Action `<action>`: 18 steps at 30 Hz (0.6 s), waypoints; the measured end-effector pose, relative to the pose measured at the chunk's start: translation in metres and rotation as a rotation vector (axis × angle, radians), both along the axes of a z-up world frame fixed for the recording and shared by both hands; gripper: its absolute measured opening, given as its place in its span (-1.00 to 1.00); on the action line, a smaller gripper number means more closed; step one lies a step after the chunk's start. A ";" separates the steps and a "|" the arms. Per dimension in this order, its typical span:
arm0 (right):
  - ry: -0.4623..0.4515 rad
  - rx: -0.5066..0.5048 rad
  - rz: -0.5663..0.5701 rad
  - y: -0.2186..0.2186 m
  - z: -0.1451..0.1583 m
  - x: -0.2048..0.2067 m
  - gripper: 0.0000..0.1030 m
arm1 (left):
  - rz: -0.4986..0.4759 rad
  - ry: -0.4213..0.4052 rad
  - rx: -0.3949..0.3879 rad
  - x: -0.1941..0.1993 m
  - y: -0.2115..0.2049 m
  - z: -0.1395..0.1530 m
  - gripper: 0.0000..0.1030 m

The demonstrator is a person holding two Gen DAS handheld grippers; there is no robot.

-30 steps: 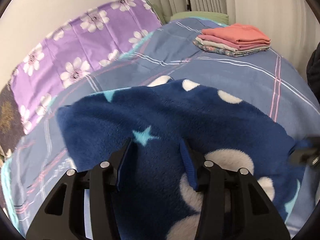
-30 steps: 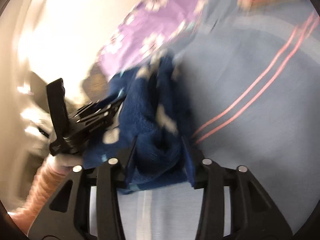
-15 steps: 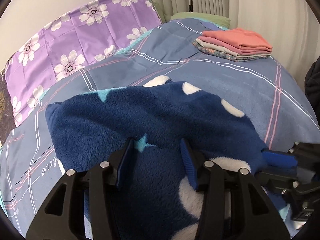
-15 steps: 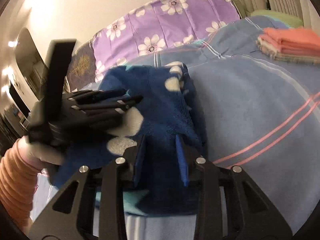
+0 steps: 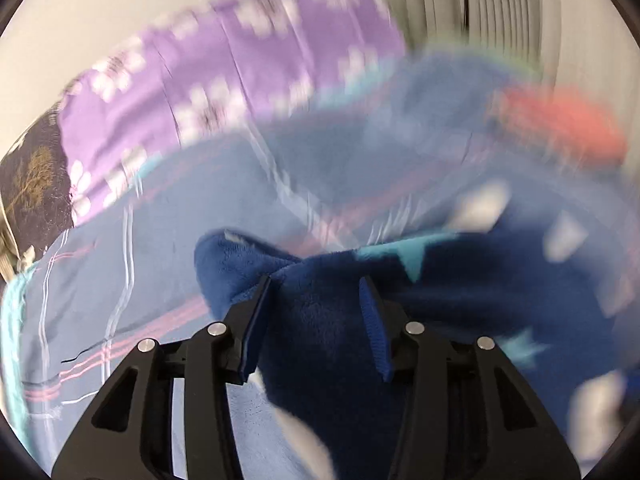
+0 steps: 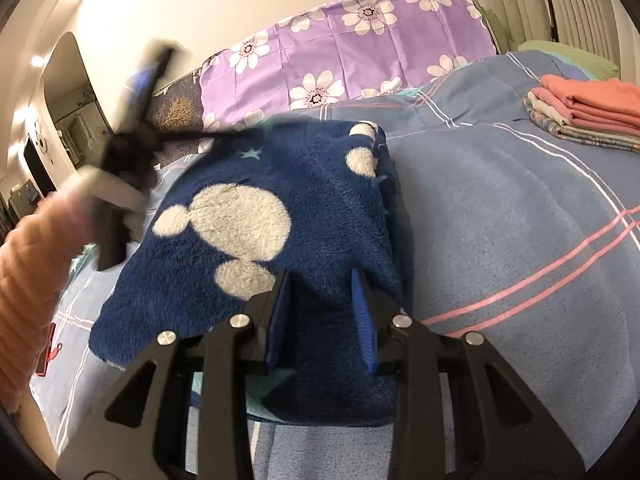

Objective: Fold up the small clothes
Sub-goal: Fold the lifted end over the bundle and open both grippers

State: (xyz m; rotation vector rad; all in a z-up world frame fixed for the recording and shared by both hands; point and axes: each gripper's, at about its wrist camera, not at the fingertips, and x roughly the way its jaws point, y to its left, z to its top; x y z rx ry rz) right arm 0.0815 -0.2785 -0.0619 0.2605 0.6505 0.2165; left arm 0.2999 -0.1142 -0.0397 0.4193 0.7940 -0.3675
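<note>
Both claws pinch the fleece garment (image 6: 280,216): right claw (image 6: 322,316) at its 5 o'clock corner, left claw (image 5: 316,320) apparently too, though blurred. Thick pile could slip loose, spoiling the fold.

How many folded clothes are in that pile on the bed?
4, as far as the edges show. The pile lies at the bed's far right: two coral pieces on top, a cream one beneath, a patterned one at the bottom. More may be hidden.
</note>
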 end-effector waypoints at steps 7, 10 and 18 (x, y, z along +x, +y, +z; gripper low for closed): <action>-0.004 -0.024 0.002 0.005 0.000 -0.001 -0.40 | 0.012 -0.036 -0.024 -0.001 -0.003 -0.012 -0.10; -0.003 -0.035 0.003 0.006 0.001 -0.002 -0.40 | 0.005 -0.069 -0.015 -0.008 0.000 0.000 -0.09; -0.004 -0.014 0.008 0.002 -0.001 -0.002 -0.38 | -0.011 -0.143 -0.199 -0.030 0.041 0.068 -0.07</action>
